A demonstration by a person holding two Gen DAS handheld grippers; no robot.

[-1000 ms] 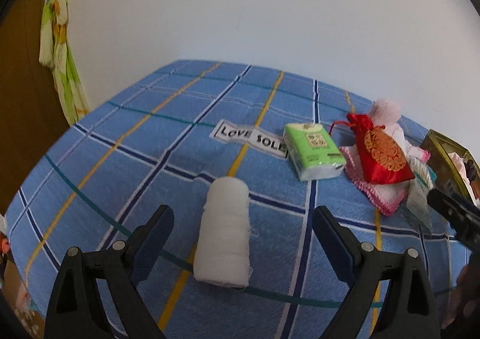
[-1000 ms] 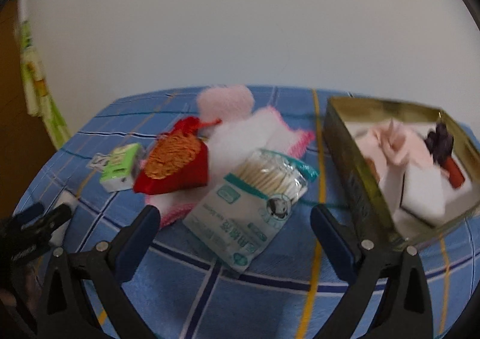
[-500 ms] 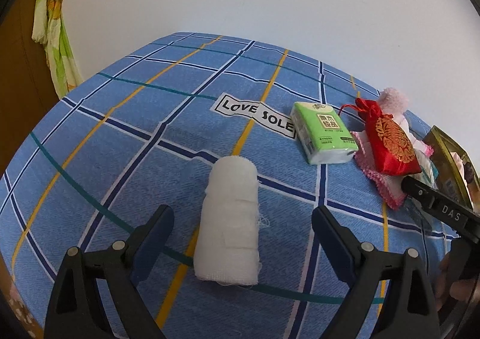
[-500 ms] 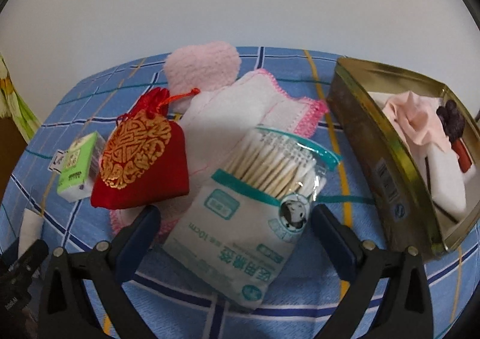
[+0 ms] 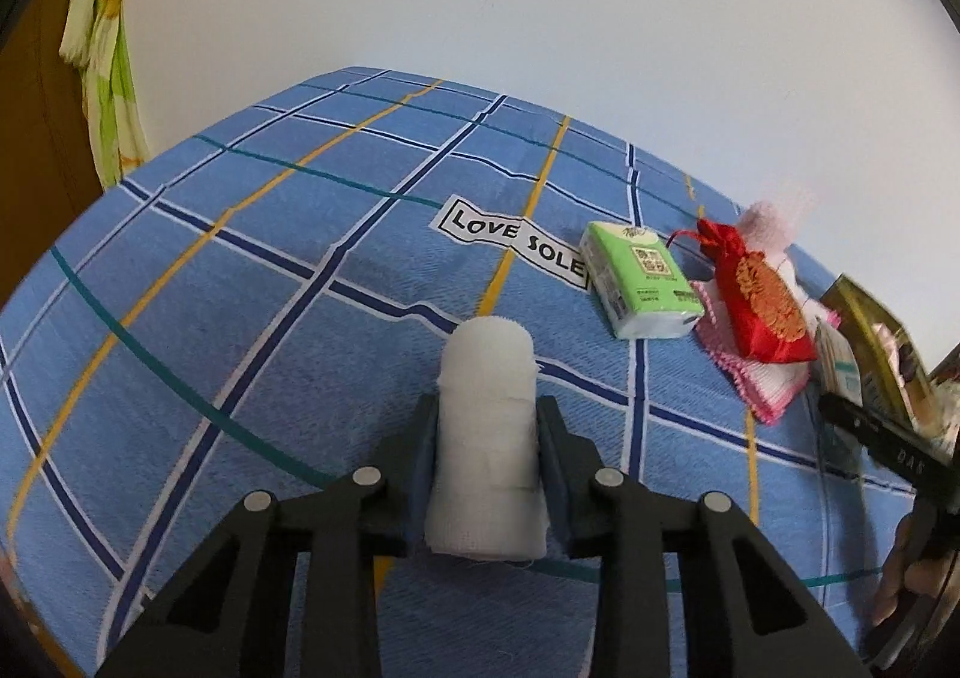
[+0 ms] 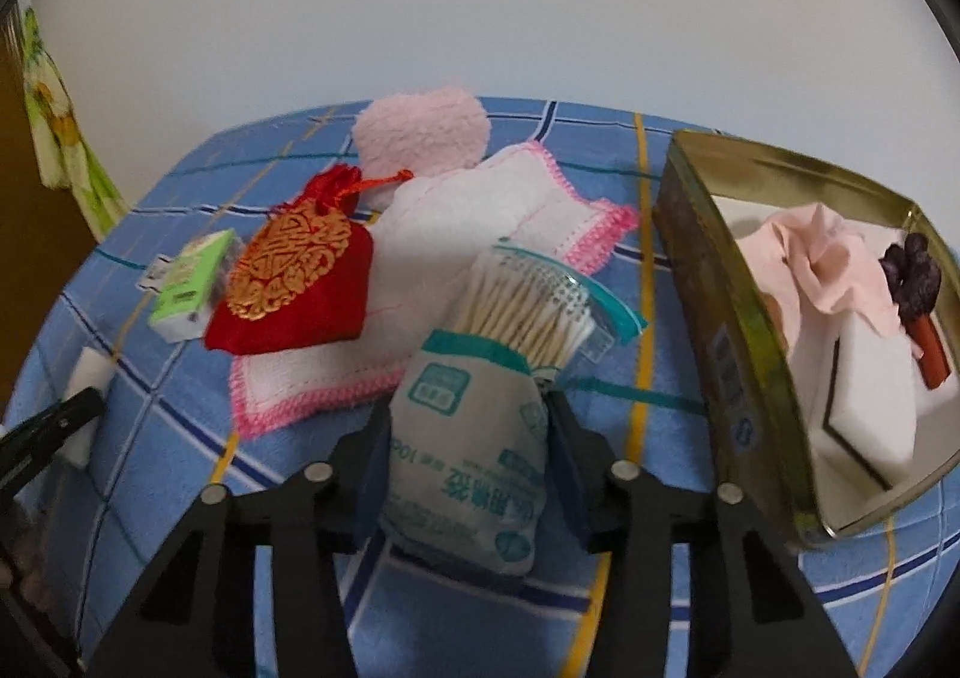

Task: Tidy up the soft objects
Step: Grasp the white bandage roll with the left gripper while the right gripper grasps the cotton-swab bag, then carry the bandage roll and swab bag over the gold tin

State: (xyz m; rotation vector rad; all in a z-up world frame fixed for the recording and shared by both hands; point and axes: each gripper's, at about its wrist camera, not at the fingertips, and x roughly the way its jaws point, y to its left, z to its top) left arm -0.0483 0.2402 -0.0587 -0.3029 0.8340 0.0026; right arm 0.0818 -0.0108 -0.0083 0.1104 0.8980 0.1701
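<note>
Now gauze roll [image 5: 486, 438] sits between left claw [image 5: 485, 456] pads.

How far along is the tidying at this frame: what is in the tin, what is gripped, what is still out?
Done: the tin already holds a pink cloth and a white block. In hand: the left gripper is closing on the gauze roll, the right gripper on the cotton swab bag. Left: tissue pack, red pouch, pink-edged cloth, pink plush.

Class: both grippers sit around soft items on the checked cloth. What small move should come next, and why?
Probably finish squeezing, then lift: the left gripper is closing on the gauze roll, the right gripper on the cotton swab bag, and both still rest on the cloth.
</note>
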